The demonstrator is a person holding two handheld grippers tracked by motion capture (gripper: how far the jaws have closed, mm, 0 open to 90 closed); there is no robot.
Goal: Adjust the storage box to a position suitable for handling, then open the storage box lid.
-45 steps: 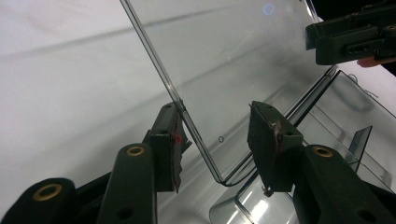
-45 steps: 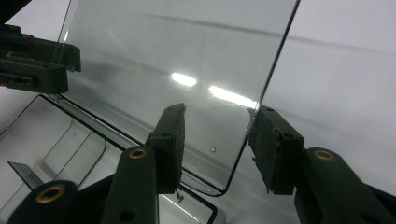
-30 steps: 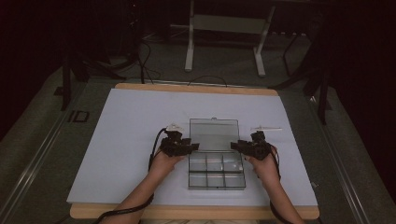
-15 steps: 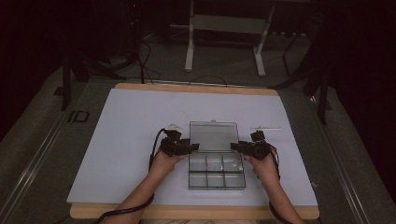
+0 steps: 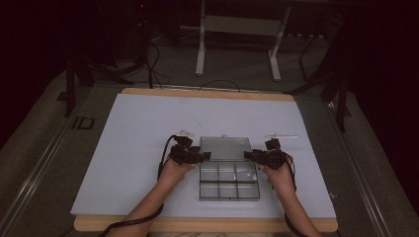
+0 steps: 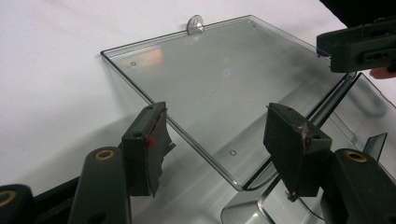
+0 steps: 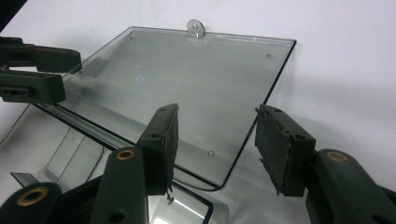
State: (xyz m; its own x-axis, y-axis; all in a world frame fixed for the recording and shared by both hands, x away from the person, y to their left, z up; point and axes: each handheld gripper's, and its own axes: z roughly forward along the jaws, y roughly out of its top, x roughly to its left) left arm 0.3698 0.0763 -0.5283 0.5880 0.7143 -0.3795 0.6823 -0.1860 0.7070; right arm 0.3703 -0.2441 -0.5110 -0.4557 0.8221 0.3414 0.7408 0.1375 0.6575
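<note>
A clear plastic compartment box [image 5: 229,181] lies on the white table sheet with its lid [image 5: 225,147] swung back flat. My left gripper [image 5: 205,156] reaches in at the lid's left edge. Its jaws have just been opening and stand open [image 6: 217,126] astride the lid's [image 6: 219,79] near corner, pads clear of it. My right gripper [image 5: 249,155] mirrors this at the right edge. Its jaws have also just been opening and are open [image 7: 217,128] around the lid's [image 7: 187,79] corner without pressing on it. A small latch tab [image 6: 194,23] sits on the lid's far edge.
The white sheet [image 5: 148,123] covers a wooden-edged table. A thin clear strip [image 5: 281,136] lies right of the lid and a small pale item [image 5: 185,132] left of it. A metal stand [image 5: 237,24] and cables sit on the floor behind.
</note>
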